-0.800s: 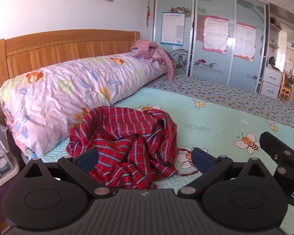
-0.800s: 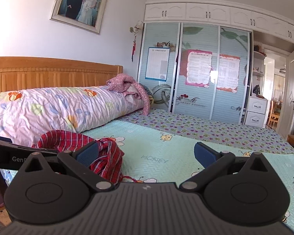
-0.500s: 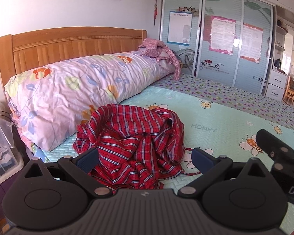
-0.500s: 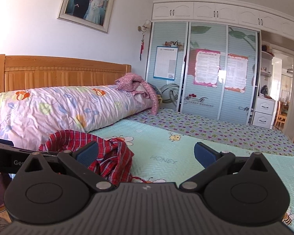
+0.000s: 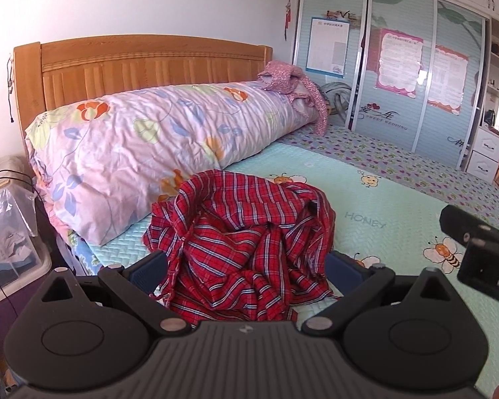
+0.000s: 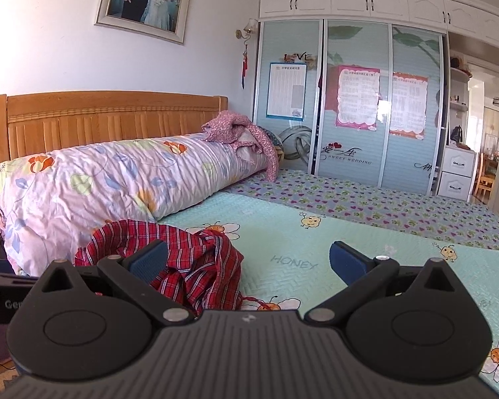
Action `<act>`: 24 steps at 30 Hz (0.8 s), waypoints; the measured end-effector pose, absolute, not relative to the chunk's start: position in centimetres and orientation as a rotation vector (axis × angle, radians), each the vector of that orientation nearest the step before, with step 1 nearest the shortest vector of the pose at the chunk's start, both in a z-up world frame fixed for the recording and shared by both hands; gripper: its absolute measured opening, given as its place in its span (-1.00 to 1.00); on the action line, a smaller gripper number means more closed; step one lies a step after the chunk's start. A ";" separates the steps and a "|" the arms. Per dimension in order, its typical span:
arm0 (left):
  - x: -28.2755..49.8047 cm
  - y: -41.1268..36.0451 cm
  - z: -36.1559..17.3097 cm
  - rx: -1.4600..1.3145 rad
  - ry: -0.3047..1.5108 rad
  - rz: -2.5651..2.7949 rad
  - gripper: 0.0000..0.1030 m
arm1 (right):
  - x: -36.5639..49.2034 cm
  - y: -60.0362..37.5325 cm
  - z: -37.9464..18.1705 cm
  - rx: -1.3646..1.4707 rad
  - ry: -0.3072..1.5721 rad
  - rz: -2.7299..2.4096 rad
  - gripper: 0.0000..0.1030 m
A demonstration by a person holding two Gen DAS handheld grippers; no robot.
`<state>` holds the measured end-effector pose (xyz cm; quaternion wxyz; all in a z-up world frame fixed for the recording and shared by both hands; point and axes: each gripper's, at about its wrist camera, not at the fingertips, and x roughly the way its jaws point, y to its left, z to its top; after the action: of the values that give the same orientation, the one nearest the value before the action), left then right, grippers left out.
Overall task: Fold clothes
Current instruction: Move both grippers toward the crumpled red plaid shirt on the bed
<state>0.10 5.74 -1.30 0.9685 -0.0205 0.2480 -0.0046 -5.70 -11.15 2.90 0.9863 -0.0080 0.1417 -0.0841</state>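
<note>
Left tongs point(image 5: 246, 267): jaws fully spread, nothing gripped. The crumpled red plaid shirt point(image 5: 243, 242) lies on the bed point(image 5: 382, 206) directly ahead of them, its near folds between the two blue pads point(image 5: 148, 266), with no pressing contact visible. Right tongs point(image 6: 248, 261): jaws fully spread, empty; the shirt lies ahead and left of them, behind their left pad. A floral quilt point(image 5: 143, 153) lies beyond the shirt, against the headboard point(image 5: 133, 66).

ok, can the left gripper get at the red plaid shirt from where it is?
Probably yes. The left gripper is open, aimed at the red plaid shirt crumpled on the bed; nothing lies between them. The quilt sits behind the shirt.
</note>
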 end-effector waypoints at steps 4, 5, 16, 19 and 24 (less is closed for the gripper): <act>0.1 5.9 -1.5 -0.045 0.505 -0.005 1.00 | -5.2 -11.0 2.7 -0.020 0.301 -0.165 1.00; 0.1 6.0 -1.6 -0.046 0.508 -0.001 1.00 | -5.0 -10.9 2.6 -0.022 0.307 -0.166 1.00; 4.5 7.6 -3.5 -0.101 0.606 0.025 0.99 | -1.2 -12.0 -0.2 0.030 0.441 -0.109 1.00; 6.3 8.8 -4.4 -0.122 0.639 0.041 0.99 | 0.6 -11.8 -1.7 0.021 0.487 -0.100 0.99; 9.1 10.6 -4.6 -0.128 0.657 0.083 0.99 | 4.3 -10.6 -2.6 0.025 0.530 -0.076 0.99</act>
<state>9.12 10.58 -4.62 0.9437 -0.0626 0.3221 0.0408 4.33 -10.59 -2.55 0.9642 0.0123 0.2621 -0.0378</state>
